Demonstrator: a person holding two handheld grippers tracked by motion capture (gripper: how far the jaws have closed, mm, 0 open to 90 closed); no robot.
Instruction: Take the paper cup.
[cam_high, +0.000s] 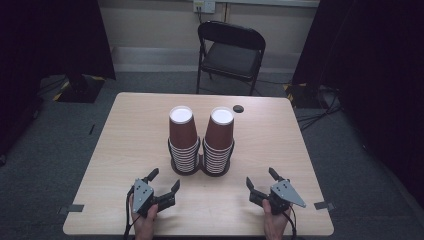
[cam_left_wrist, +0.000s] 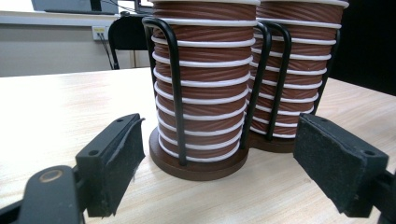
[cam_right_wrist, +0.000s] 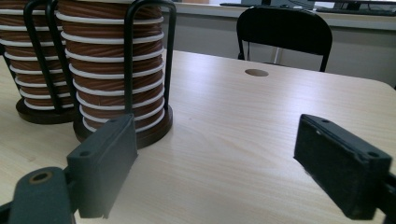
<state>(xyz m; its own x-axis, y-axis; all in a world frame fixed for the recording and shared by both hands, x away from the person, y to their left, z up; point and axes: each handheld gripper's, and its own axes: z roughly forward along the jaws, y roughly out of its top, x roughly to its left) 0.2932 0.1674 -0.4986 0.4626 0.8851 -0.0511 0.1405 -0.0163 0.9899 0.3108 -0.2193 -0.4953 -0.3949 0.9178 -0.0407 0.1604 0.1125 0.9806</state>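
Two stacks of brown paper cups (cam_high: 201, 142) in a wire holder (cam_left_wrist: 173, 88) mid-table: light, crushable, ribbed; grip top cup's wall gently. Left gripper (cam_high: 163, 185) & right gripper (cam_high: 260, 184) near front edge, both wide, empty.

Two stacks of brown ribbed paper cups, white-rimmed, stand upside down: left stack (cam_high: 183, 140) and right stack (cam_high: 219, 141), touching, in a black wire holder (cam_high: 200, 167) at the table's (cam_high: 125, 145) middle.
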